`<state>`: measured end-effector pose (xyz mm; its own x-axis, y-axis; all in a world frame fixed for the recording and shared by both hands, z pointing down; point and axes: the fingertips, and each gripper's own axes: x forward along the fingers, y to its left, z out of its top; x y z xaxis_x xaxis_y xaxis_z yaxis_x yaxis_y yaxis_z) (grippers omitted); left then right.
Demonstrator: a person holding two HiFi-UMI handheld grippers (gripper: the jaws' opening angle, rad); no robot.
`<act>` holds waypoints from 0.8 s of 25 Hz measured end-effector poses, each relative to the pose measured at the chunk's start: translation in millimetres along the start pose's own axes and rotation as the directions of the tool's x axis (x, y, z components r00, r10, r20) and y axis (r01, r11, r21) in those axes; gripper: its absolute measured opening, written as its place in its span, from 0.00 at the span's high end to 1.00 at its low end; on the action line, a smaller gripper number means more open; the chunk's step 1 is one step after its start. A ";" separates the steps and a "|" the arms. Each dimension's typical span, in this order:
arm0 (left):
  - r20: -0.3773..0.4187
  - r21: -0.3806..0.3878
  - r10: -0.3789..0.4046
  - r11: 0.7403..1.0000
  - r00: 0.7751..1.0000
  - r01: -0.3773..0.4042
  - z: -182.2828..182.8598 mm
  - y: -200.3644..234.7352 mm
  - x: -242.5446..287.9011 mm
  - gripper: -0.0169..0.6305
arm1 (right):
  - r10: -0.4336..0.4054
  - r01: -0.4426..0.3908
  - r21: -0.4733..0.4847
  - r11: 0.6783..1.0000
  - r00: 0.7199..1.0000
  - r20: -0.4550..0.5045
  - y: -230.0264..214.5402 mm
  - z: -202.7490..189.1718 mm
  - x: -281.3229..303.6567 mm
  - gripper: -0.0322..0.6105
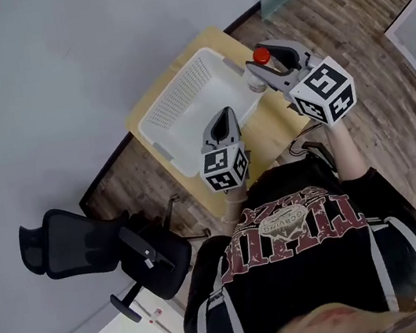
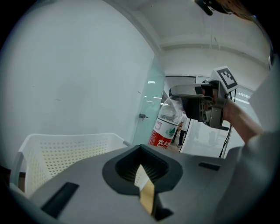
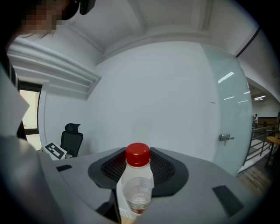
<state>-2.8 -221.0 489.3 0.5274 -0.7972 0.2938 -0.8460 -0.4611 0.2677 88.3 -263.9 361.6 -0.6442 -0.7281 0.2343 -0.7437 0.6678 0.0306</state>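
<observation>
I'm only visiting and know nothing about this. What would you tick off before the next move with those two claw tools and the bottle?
1. Bottle clamped between the right gripper's jaws: ok.
2. Red cap on the bottle: ok.
3. Left gripper shut, with nothing between its jaws: ok.
4. Left gripper apart from the bottle: ok. Its view shows the bottle well ahead of it.
5. White basket standing open side up on the wooden table: ok.
6. How high the bottle hangs above the table: cannot tell.
</observation>
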 end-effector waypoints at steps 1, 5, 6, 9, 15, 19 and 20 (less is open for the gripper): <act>-0.002 0.002 -0.006 1.000 1.000 0.006 -0.2 -1.6 1.1 0.90 | -0.008 0.008 0.001 1.000 1.000 -0.001 -2.0 -0.7 -2.5 0.68; -0.013 0.006 -0.036 0.999 0.999 0.036 -2.4 -10.0 5.7 0.90 | -0.048 0.048 0.004 0.999 0.999 -0.013 -9.5 -5.3 -13.7 0.68; -0.016 0.007 -0.043 0.999 0.999 0.044 -3.3 -12.4 7.2 0.90 | -0.057 0.057 0.008 0.998 0.998 -0.015 -11.6 -6.7 -16.3 0.68; -0.026 0.010 -0.061 0.998 0.998 0.061 -6.1 -21.7 11.7 0.90 | -0.072 0.072 0.019 0.997 0.997 -0.017 -17.8 -10.6 -24.0 0.68; -0.043 0.020 -0.086 0.996 0.995 0.087 -10.1 -32.5 13.3 0.90 | -0.103 0.104 0.030 0.994 0.994 -0.038 -24.7 -22.2 -35.2 0.68; -0.049 0.019 -0.085 0.996 0.995 0.086 -12.0 -33.2 14.4 0.90 | -0.114 0.116 0.031 0.993 0.992 -0.051 -29.7 -34.1 -33.3 0.68; -0.050 0.018 -0.084 0.996 0.995 0.085 -12.7 -32.4 14.2 0.90 | -0.112 0.113 0.031 0.993 0.992 -0.053 -29.4 -37.1 -31.8 0.68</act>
<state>33.0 -212.4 496.4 0.5995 -0.7352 0.3163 -0.7996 -0.5337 0.2753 137.2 -254.6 389.2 -0.5469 -0.7889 0.2802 -0.8171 0.5759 0.0269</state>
